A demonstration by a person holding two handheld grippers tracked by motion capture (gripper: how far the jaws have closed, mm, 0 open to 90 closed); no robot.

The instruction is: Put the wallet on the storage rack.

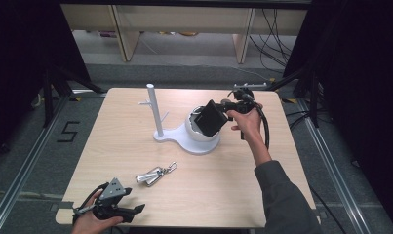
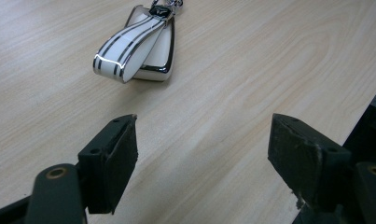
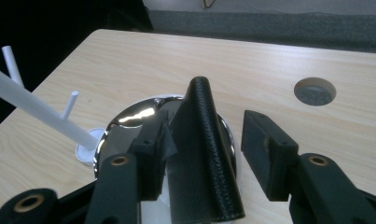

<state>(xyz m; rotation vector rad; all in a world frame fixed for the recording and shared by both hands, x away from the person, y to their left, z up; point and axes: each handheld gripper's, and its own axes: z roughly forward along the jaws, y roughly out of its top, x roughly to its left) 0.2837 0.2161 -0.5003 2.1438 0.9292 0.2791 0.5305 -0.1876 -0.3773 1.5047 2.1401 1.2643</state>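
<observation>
Over the chrome bowl (image 3: 129, 116) of the white stand (image 1: 184, 139), the right gripper (image 3: 206, 140) has its jaws parted around a black leather wallet (image 3: 202, 154), which touches the left jaw but stands clear of the other. The wallet looks light, pliant and grippy, best pinched across its flat faces near the folded spine. In front of the stand lies a glossy, probably slippery key fob (image 2: 141, 49), with the left gripper (image 2: 202, 154) gaping empty just short of it.

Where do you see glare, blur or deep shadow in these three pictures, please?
High view: black at both sides, table evenly lit. Left gripper view: key fob sharp with bright chrome edges, the near jaws soft. Right gripper view: bowl shows bright glare, wallet matte, upper left corner black.
</observation>
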